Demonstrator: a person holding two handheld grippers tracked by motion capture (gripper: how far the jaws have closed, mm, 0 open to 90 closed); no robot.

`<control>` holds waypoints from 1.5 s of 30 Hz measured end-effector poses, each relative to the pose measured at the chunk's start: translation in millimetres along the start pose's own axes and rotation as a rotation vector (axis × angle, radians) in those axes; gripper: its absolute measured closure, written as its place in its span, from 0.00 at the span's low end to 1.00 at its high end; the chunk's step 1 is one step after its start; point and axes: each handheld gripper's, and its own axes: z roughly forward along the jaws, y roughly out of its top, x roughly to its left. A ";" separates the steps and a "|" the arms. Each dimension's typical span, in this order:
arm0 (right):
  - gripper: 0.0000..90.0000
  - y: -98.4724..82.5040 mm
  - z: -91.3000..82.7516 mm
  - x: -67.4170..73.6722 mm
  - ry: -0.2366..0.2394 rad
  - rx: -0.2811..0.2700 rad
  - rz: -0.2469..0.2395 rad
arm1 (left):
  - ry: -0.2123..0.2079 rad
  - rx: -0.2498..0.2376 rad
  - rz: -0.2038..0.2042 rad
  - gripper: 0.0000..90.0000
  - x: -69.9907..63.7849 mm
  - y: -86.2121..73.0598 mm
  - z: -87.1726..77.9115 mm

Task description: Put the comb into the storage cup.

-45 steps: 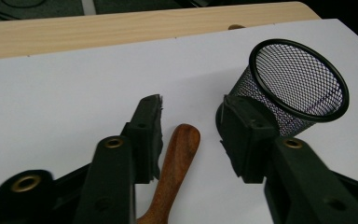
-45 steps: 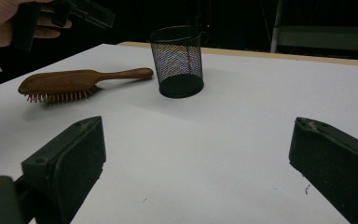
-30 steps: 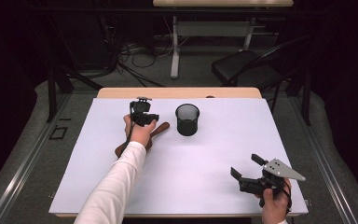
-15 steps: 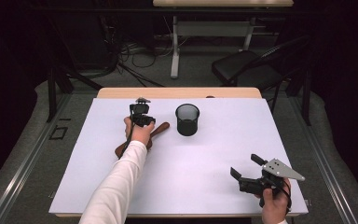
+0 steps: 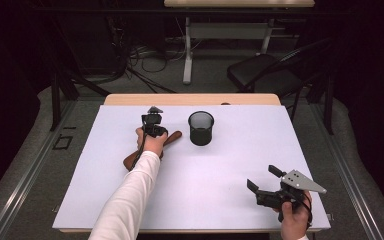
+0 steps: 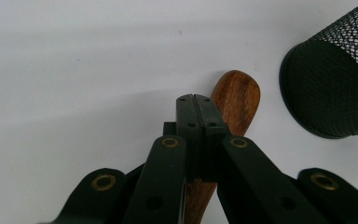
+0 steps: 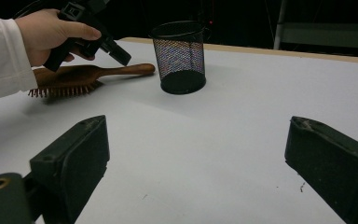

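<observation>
A brown wooden hairbrush lies bristles down on the white table, left of a black mesh cup. My left gripper is shut with nothing between its jaws. Its tips hover just over the brush handle, pointing down toward it. From the right gripper view the left gripper sits a little above the brush, beside the cup. My right gripper rests open near the front right of the table, its jaws wide apart and empty.
The white table top has a wooden strip along its far edge. The mesh cup stands close to the right of the brush handle. Beyond the table are a dark chair, cables and a desk frame on the floor.
My left gripper has sunk slightly toward the brush handle. The right gripper has kept its place.
</observation>
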 end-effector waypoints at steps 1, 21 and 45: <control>0.07 0.0 0.0 -0.1 0.000 0.000 0.000 | 0.001 0.000 -0.004 1.00 -0.2 -0.3 1.2; 0.07 -0.6 0.9 -0.3 0.003 -0.001 0.012 | -0.037 0.076 0.044 1.00 -9.1 -7.8 5.1; 0.07 -1.1 1.3 -0.2 0.001 0.001 0.017 | -0.107 0.133 0.254 1.00 -44.4 -44.7 -6.7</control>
